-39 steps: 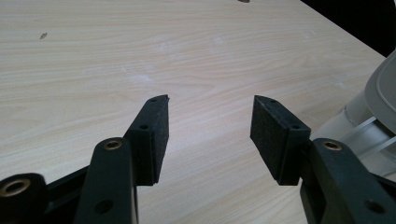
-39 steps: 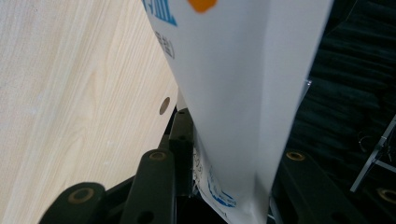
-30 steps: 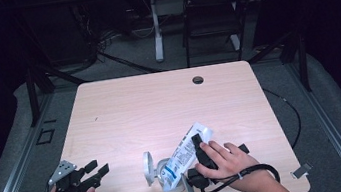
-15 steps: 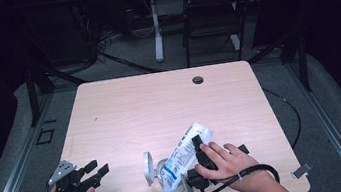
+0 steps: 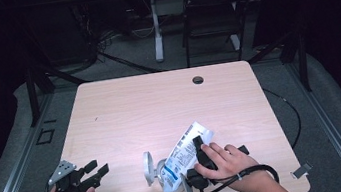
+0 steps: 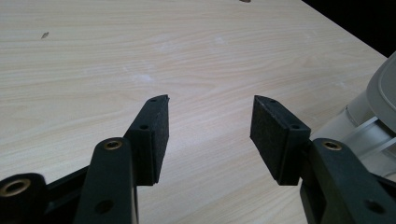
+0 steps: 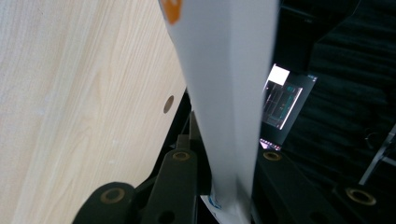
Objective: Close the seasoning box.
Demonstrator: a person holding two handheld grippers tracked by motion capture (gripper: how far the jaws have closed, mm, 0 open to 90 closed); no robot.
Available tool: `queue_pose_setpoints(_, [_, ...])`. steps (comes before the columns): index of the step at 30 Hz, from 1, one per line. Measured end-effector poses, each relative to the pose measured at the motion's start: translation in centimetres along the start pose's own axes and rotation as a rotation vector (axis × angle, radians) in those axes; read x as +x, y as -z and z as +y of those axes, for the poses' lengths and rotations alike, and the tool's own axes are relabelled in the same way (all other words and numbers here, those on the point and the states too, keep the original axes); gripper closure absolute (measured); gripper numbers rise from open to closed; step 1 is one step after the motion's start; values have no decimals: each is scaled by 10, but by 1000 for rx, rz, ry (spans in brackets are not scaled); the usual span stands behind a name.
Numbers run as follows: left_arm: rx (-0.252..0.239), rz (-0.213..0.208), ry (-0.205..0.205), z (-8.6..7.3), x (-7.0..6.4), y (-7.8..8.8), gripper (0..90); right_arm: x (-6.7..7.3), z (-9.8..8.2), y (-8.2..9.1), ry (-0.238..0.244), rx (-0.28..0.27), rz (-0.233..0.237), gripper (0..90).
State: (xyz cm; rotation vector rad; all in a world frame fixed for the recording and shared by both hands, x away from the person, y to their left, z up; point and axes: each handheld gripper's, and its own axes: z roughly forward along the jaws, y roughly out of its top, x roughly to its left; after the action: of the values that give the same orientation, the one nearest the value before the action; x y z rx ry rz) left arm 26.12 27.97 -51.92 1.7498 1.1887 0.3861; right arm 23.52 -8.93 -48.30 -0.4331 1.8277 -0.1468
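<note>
Tabletop [image 5: 160, 107] of pale wood spreads out under me, with a small round hole [image 5: 198, 79] near its far edge. On the near part, right of the middle, lies the white pouch [image 5: 187, 154] with blue print, tilted so that its top corner points away and to the right; its lower end lies against a clear container with a grey lid [image 5: 149, 168], which lies on its side just left of it.

My right gripper [image 5: 199, 165] reaches across the pouch from the near right, my hand [image 5: 225, 161] wrapped over its body. Its 2 jaws have just been closing, and in the right gripper view the white pouch [image 7: 224, 93] stands up between them, both black pads pressed against its sides, so I am clamped on it.

My left gripper [image 5: 93, 171] rests well apart at the near left corner, held low over bare wood. Its 2 pads [image 6: 152, 135] stand wide apart with nothing between them. At the right edge of the left gripper view I can make out the grey lid [image 6: 383, 93] of the container.
</note>
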Motion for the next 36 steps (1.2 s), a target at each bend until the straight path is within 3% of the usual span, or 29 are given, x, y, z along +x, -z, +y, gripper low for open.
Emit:
queue_pose_setpoints(13, [1,-1,0,0,0,0,476,-1,1,0,-23,0,5,874])
queue_pose_setpoints(36, [3,3,2,-1,1,0,475,-4,2,1,-19,2,9,895])
